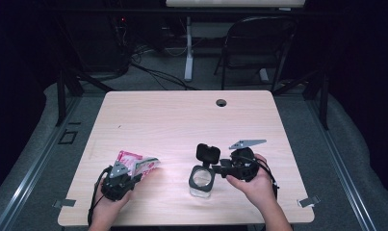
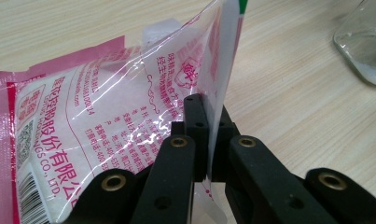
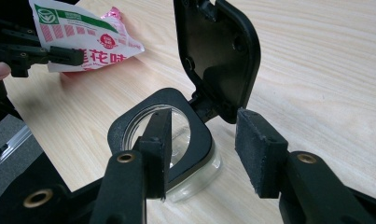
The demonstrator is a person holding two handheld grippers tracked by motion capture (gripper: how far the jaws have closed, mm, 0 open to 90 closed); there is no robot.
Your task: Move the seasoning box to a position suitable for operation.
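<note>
Table (image 1: 182,115) from the high view: your left gripper (image 1: 134,179) pinches the pouch (image 1: 134,162) at front left; your right gripper (image 1: 219,167) sits by the jar (image 1: 201,181), lid (image 1: 208,153) flipped up.

Left gripper view: your jaws are clamped on the pouch's edge, pouch raised off the wood.

Right gripper view: your jaws stand apart over the jar's rim; whether a pad touches it is unclear.

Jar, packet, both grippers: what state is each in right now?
Glass jar: upright on the table, mouth open.
Hinged black lid: flipped up and back.
Pink-and-white packet: pinched at its edge, lifted at one end.
Left gripper: shut on the packet.
Right gripper: open, one jaw over the jar's mouth, one outside its rim.
</note>
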